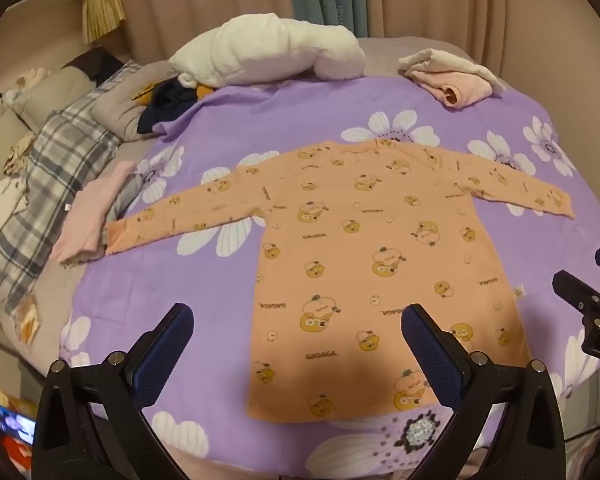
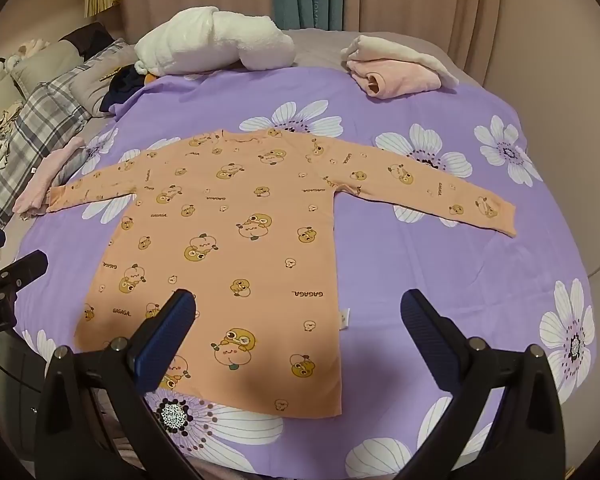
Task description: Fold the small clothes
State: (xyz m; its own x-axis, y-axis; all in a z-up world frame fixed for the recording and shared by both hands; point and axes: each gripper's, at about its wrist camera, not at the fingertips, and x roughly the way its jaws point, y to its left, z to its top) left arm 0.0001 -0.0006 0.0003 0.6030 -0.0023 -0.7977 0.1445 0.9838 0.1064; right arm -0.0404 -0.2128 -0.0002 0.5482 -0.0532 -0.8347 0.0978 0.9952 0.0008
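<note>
Orange shirt [image 1: 364, 264] flat, beneath both spread fingers [image 2: 168, 344], untouched

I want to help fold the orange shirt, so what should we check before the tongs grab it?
1. Orange shirt lies flat on the purple sheet: ok.
2. Both sleeves spread out to the sides, not tucked under: ok.
3. Left tongs open and holding nothing: ok.
4. Right tongs open and holding nothing: ok.
5. Nothing lying on top of the shirt: ok. The pink garment lies right by the left cuff; whether they touch, cannot tell.
6. Folded pink-and-white pile sits well away from the shirt, so it will not get in the way: ok.
</note>
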